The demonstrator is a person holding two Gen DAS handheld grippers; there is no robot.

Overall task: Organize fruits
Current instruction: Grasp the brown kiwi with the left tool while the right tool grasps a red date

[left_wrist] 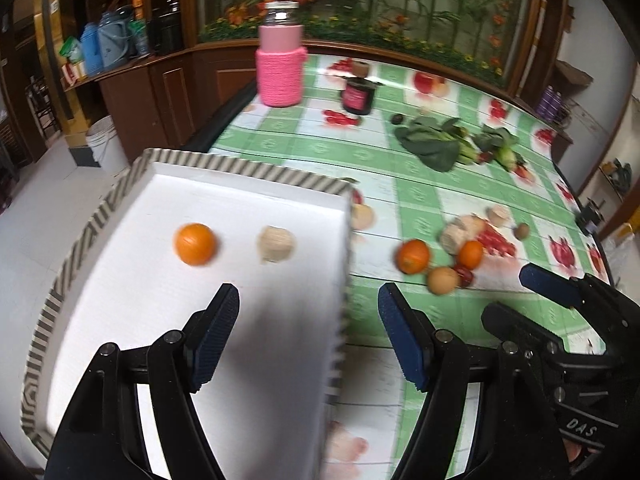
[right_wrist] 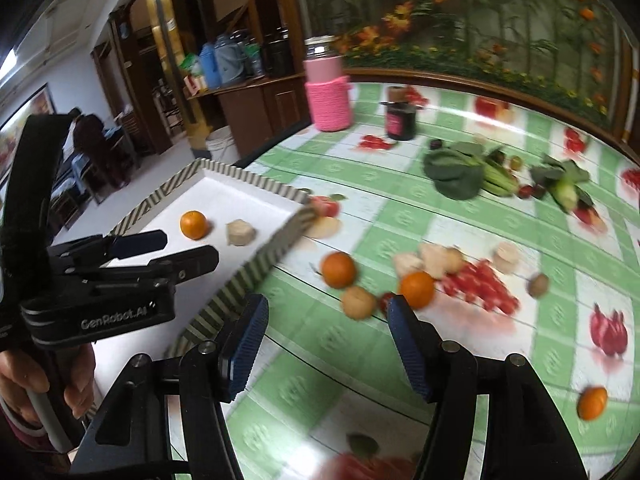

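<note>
A white tray with a striped rim (left_wrist: 256, 172) (right_wrist: 244, 178) sits at the table's left edge. In it lie an orange (left_wrist: 195, 244) (right_wrist: 193, 224) and a beige lump (left_wrist: 276, 243) (right_wrist: 240, 232). On the tablecloth to its right lie two oranges (left_wrist: 413, 256) (left_wrist: 471, 255) (right_wrist: 339, 270) (right_wrist: 417, 289), a tan round fruit (left_wrist: 442, 280) (right_wrist: 358, 302), a small red fruit (left_wrist: 465, 275) and beige pieces (left_wrist: 460, 232). My left gripper (left_wrist: 308, 336) is open and empty above the tray's right rim. My right gripper (right_wrist: 326, 344) is open and empty, short of the loose fruits.
A pink bottle (left_wrist: 280, 60) and a dark jar (left_wrist: 358, 96) stand at the back. Leafy greens (left_wrist: 436, 144) (right_wrist: 460, 172) lie at the back right. Another orange (right_wrist: 592, 402) sits near the right edge. A small brown fruit (right_wrist: 538, 285) lies right of the pile.
</note>
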